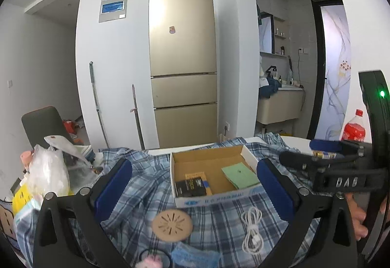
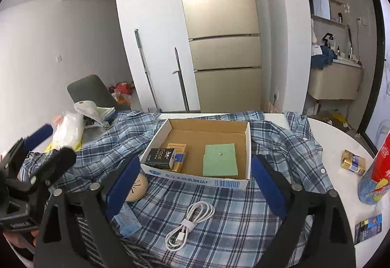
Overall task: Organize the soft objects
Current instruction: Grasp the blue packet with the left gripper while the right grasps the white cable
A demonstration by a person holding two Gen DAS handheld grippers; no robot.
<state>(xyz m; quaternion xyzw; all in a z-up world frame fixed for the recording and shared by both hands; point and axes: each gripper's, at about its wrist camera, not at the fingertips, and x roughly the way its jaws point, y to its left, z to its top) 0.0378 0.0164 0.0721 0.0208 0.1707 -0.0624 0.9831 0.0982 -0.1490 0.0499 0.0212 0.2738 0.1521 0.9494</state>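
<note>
From my left camera, the pink thing at the bottom edge is cut off and blurred; I cannot tell what it is. The blue mask beside it also runs off the frame. A black loop near them is half hidden. The bottle is partly behind the right gripper's body. On the right camera, the left finger covers most of the round disc and part of the mask. The red package is cropped by the lens edge. The box label is too small for me to read.
</note>
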